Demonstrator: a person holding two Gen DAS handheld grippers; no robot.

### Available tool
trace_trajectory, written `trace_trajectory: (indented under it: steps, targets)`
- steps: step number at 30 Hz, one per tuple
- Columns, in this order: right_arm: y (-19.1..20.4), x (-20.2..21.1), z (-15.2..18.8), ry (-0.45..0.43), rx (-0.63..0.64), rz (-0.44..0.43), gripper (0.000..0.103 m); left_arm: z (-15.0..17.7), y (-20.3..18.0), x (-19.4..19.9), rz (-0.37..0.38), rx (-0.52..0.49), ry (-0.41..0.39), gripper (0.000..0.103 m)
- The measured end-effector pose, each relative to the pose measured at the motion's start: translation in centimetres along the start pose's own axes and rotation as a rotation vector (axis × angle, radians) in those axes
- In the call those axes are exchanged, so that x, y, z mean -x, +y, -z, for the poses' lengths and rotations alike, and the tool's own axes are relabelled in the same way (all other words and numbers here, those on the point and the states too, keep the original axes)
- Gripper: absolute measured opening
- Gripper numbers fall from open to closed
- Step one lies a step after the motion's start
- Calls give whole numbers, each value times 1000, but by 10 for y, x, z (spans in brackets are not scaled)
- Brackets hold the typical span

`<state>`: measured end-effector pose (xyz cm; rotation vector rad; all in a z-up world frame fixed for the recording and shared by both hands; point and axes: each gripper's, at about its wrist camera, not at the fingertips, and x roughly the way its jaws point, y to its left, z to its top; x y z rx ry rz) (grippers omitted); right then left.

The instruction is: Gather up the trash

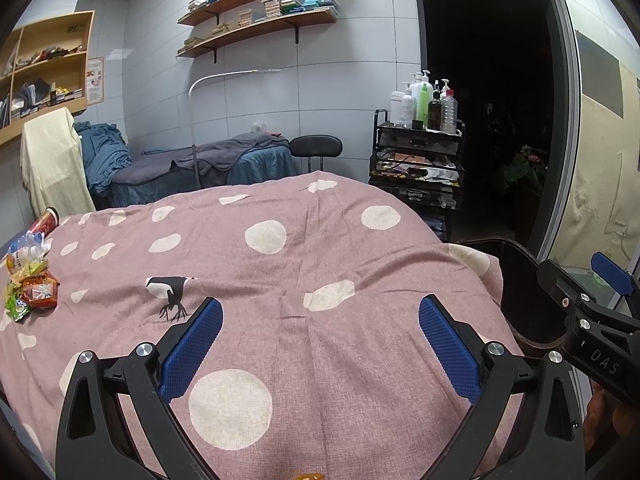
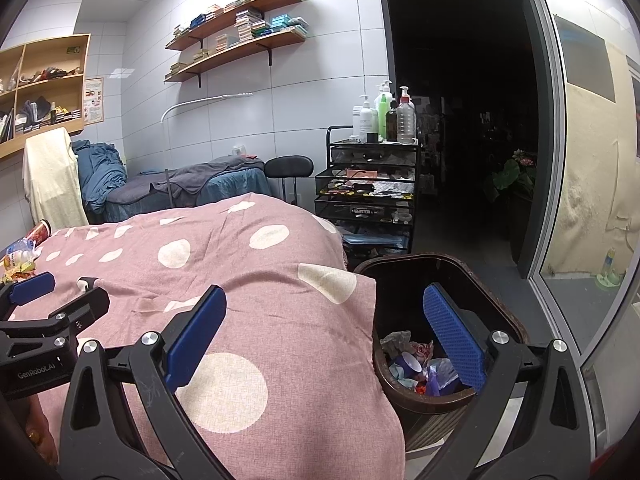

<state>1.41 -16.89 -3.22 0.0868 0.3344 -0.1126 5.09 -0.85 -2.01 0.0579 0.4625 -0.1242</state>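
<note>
Trash lies in a heap at the far left edge of the pink dotted bedspread (image 1: 320, 240): an orange snack wrapper (image 1: 40, 290), green wrappers (image 1: 16, 306), a crushed plastic bottle (image 1: 24, 250) and a red cup (image 1: 45, 222). The same heap shows small in the right wrist view, with the red cup (image 2: 38, 234). My left gripper (image 1: 320, 320) hovers open over the middle of the bed, empty. My right gripper (image 2: 324, 312) is open and empty above the bed's right edge and a dark brown bin (image 2: 500, 320), which holds crumpled wrappers and a purple cup (image 2: 412, 362).
A black wire trolley (image 2: 372, 200) with bottles on top stands beyond the bin, next to a dark doorway. A black stool (image 1: 316, 148), a second bed with blue covers (image 1: 208, 164) and wall shelves (image 1: 260, 16) are at the back. A glass door frame (image 2: 560, 200) runs along the right.
</note>
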Motion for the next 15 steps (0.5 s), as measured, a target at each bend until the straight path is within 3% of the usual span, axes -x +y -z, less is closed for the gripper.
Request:
trace_trajectory:
  steps: [15]
  targets:
    - [1, -1, 0, 4, -1, 0, 97, -2, 1, 0, -8, 5, 1, 98]
